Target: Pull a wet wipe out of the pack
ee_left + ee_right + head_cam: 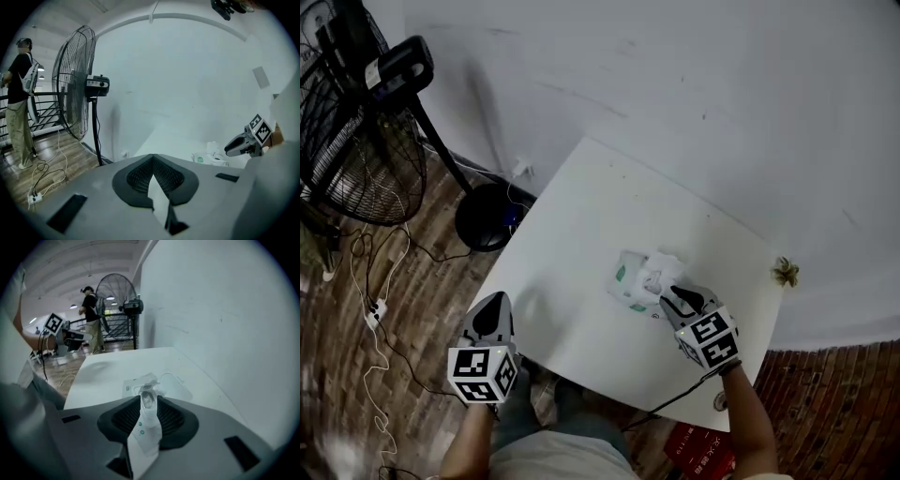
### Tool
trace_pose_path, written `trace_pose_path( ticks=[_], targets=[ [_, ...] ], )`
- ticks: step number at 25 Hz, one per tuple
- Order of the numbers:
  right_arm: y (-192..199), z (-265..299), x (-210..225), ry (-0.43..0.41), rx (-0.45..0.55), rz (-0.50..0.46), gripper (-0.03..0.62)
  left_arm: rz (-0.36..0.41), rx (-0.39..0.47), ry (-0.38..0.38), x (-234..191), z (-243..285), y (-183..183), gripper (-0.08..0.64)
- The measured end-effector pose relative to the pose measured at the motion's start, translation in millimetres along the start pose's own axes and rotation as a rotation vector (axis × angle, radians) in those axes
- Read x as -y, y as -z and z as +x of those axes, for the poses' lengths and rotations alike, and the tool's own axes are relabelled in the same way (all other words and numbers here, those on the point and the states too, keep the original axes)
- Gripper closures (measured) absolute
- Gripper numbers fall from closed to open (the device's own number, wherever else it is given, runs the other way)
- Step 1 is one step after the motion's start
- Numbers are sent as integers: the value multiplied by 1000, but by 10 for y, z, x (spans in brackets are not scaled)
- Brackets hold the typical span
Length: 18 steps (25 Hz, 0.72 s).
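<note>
The wet wipe pack lies on the right half of the white table, white with green print. My right gripper is at the pack's near right edge, shut on a white strip with small green dots that rises from the pack's top. It looks like the pack's peel-back flap, and the pack lies just beyond the jaws. My left gripper hovers over the table's near left edge, well away from the pack, shut and holding nothing.
A black standing fan with a round base stands left of the table, with cables on the wooden floor. A white wall runs behind. A red box lies under the table's near right corner. A person stands far off.
</note>
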State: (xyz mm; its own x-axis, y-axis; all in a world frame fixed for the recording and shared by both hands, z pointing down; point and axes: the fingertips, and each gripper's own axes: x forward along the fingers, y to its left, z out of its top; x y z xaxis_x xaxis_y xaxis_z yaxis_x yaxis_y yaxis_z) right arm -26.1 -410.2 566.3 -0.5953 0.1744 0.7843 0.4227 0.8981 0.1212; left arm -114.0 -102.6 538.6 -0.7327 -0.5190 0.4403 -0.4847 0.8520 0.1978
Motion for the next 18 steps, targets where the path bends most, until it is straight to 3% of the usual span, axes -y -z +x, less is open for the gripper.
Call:
trace_pose_path(
  ticks=[18],
  targets=[
    [104, 290, -69, -366, -293, -924, 502, -24, -11, -108, -217, -141, 140, 560]
  ],
)
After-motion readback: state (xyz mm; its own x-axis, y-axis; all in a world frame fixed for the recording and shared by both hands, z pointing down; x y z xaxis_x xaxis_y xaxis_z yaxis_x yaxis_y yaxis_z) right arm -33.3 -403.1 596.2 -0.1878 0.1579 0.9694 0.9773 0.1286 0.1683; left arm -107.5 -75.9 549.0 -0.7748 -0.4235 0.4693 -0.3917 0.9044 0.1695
